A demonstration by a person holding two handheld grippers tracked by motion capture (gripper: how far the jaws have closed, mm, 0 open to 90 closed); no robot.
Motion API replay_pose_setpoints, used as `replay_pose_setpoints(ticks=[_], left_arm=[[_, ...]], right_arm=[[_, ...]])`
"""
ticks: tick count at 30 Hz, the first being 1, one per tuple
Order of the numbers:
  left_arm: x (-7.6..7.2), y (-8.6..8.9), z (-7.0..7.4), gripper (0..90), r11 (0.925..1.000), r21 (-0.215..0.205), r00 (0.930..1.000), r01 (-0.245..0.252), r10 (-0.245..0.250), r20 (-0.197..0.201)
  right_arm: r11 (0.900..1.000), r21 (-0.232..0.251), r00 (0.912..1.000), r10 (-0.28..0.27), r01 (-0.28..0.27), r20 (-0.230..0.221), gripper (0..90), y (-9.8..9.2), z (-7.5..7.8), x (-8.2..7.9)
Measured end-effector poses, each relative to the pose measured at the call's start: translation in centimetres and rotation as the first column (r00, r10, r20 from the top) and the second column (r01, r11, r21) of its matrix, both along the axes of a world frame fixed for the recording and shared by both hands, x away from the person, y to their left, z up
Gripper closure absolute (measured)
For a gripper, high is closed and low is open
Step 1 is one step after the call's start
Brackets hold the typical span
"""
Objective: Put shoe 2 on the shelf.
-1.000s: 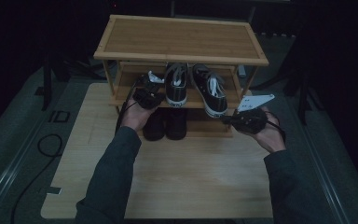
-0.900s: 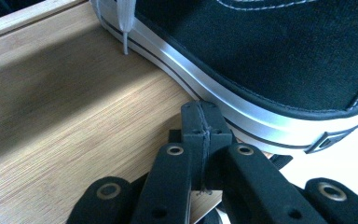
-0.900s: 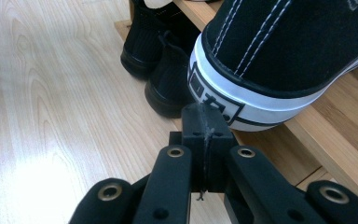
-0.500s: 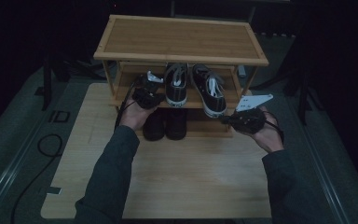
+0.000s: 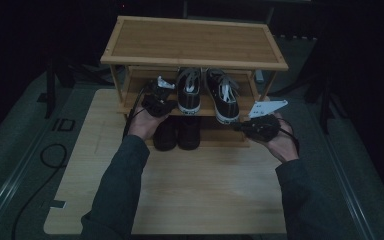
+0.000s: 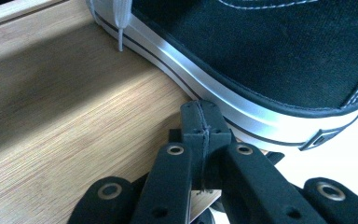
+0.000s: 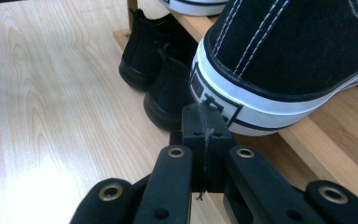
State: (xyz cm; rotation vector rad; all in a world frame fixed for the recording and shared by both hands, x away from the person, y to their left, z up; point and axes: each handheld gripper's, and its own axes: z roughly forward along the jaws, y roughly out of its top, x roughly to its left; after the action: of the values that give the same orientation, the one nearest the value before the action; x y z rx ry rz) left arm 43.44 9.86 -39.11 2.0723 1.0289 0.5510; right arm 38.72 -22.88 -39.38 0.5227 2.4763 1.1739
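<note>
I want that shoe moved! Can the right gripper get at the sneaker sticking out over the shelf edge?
Probably yes: the right gripper, jaws shut, sits right by the sneaker heel with nothing between. It would have to open to grab.

The high view is dim and underexposed: the room around the shoe rack (image 5: 194, 47) falls to near black and detail is soft. Both gripper views are bright and sharp. In the left gripper view a broad shadow crosses the wooden shelf (image 6: 70, 107) and the lower right corner is blown white. Glare whitens the table (image 7: 42, 172) in the right gripper view.
</note>
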Motion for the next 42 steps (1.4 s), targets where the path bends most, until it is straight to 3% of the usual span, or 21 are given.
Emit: replay_pose_setpoints(ticks=[6, 9, 27, 42], left_arm=[[0.0, 0.1, 0.0, 90.0, 1.0, -0.007, 1.0, 0.001, -0.001, 0.0], [0.0, 0.1, 0.0, 90.0, 1.0, -0.007, 1.0, 0.001, -0.001, 0.001], [0.0, 0.1, 0.0, 90.0, 1.0, -0.008, 1.0, 0.004, -0.004, 0.001], [0.1, 0.1, 0.0, 90.0, 1.0, -0.007, 1.0, 0.002, -0.002, 0.0]], right_arm=[[1.0, 0.019, 0.9997, -0.005, 0.004, 0.026, 90.0, 0.5, 0.5, -0.1], [0.999, 0.009, 0.9983, -0.038, 0.037, 0.045, 90.0, 0.8, 0.6, 0.2], [0.999, 0.029, 0.9978, -0.024, 0.022, 0.062, 90.0, 2.7, 1.0, 0.6], [0.999, -0.006, 0.9967, -0.036, 0.036, 0.072, 90.0, 3.2, 0.1, 0.5]])
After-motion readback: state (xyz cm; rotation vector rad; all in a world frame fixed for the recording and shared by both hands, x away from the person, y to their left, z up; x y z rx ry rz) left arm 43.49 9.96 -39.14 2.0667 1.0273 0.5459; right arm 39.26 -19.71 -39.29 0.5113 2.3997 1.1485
